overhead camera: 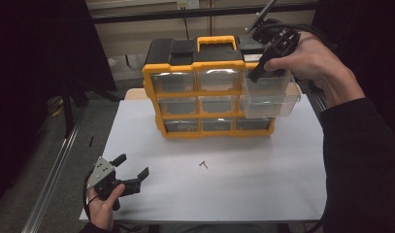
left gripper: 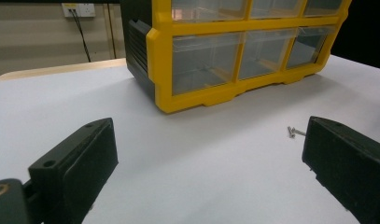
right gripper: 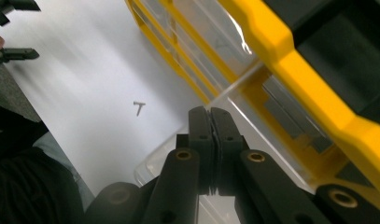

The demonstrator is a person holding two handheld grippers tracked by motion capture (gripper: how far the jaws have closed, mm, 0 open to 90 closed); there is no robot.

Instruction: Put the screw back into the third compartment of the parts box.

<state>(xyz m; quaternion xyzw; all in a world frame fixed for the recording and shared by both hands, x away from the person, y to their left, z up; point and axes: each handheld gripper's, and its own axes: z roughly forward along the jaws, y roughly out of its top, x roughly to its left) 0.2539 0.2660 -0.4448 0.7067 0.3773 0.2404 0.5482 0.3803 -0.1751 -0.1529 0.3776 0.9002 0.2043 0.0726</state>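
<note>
The right gripper (overhead camera: 259, 73) has its two black jaws pressed together on the thin clear wall of a plastic drawer (overhead camera: 272, 99), which sticks out from the top right slot of the yellow organiser (overhead camera: 195, 68). In the right gripper view the fingertips (right gripper: 200, 122) meet with the clear edge of the drawer (right gripper: 234, 84) pinched between them, and the rest of the drawer hangs below and in front of them, reaching out past the front of the organiser. The drawer's far end is still just inside the yellow frame, right beside the closed jaws.

The left gripper (overhead camera: 134, 165) rests low over the white table (overhead camera: 263, 184), held in the person's left hand (overhead camera: 105, 206). Its jaws stand wide apart with nothing between them. In the left gripper view a small screw (left gripper: 295, 132) lies on the table just inside the fingertip (left gripper: 327, 149) seen at the right, close to it but not touching. In the high view the screw (overhead camera: 203, 164) lies well apart from the drawer, in front of the organiser and to the right of the open jaws.
</note>
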